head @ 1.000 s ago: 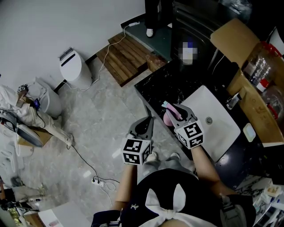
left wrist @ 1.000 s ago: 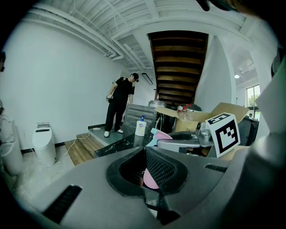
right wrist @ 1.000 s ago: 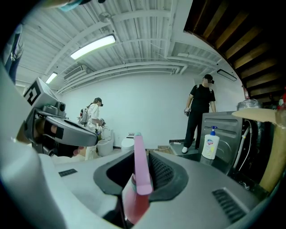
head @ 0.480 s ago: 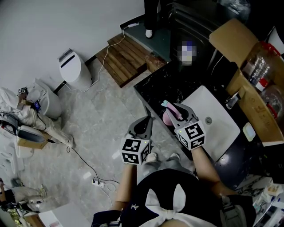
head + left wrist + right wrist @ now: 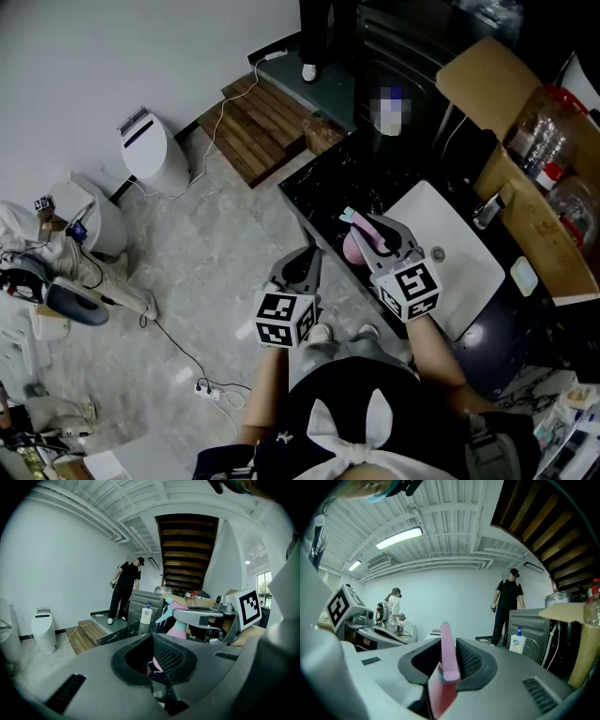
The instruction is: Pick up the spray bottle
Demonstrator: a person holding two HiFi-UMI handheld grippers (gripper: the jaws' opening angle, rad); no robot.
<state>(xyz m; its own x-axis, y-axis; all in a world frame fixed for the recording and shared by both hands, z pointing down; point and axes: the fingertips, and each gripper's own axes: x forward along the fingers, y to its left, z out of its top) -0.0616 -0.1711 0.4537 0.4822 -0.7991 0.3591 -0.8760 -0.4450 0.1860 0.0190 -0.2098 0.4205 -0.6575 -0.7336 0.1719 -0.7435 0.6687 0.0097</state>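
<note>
Spray bottle [image 5: 353, 247] is pinched near its head by the right gripper [image 5: 375, 231] fingers, at the tabletop [image 5: 328, 183] edge beside the sink [image 5: 459, 253]. The left gripper [image 5: 306, 266] fingers are pressed together, empty. With so narrow a hold, swinging or slipping is risked.

Head view looks steeply down on left gripper [image 5: 305, 265], right gripper [image 5: 373, 230], dark tabletop [image 5: 323, 192]. Each gripper view looks level along its own fingers [image 5: 171, 654], close; both share the soap bottle [image 5: 146, 614].

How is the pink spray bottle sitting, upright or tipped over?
Upright. The spray bottle has its nozzle on top and its body below, with its neck clamped in the right hand-held gripper.
</note>
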